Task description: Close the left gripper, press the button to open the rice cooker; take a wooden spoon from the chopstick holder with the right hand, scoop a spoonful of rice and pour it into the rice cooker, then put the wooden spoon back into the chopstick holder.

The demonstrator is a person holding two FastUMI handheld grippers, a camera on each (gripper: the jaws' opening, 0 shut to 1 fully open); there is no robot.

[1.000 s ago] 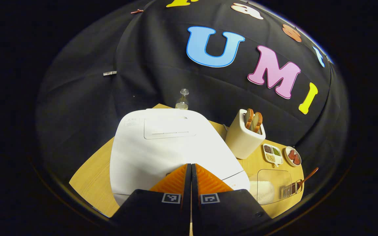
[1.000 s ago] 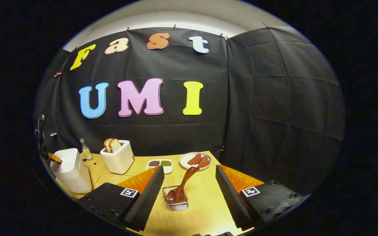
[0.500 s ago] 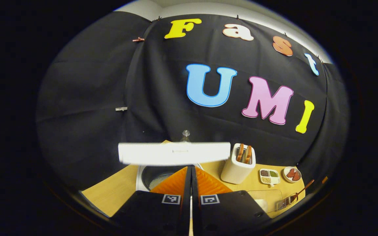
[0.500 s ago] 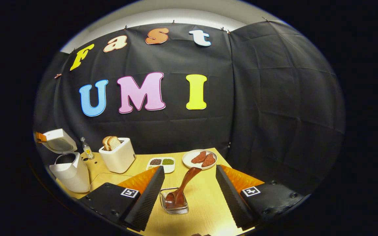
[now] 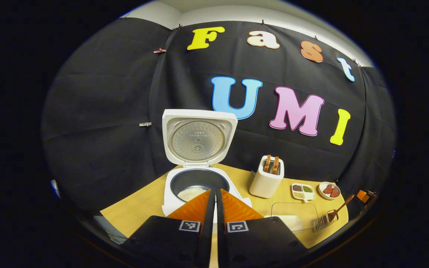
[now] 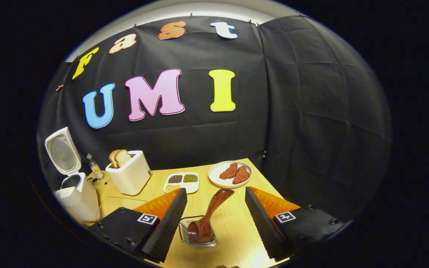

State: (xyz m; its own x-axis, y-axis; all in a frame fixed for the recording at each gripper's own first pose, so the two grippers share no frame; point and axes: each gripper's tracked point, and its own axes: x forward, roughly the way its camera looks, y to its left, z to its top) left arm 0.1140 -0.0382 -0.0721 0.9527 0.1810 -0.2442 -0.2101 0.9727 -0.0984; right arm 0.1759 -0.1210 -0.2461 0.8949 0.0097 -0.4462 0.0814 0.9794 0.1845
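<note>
The rice cooker (image 5: 196,175) stands open at the table's left end, lid upright and a little white rice in its dark pot, with the left gripper (image 5: 212,208) pinched together just before it. The right gripper (image 6: 214,212), fingers spread wide, frames the wooden spoon (image 6: 209,216), evidently lined up for the pick. The dark brown spoon leans bowl-down in the wire chopstick holder (image 6: 199,238).

in the right gripper view, bare table (image 6: 233,227) lies lower centre around the wooden spoon (image 6: 209,214) in its chopstick holder (image 6: 198,235). the toaster (image 6: 129,176), sectioned dish (image 6: 182,181) and plate (image 6: 230,174) crowd mid-frame. at left, the rice cooker (image 6: 75,191) stands lid-up, pot unblocked from above.
</note>
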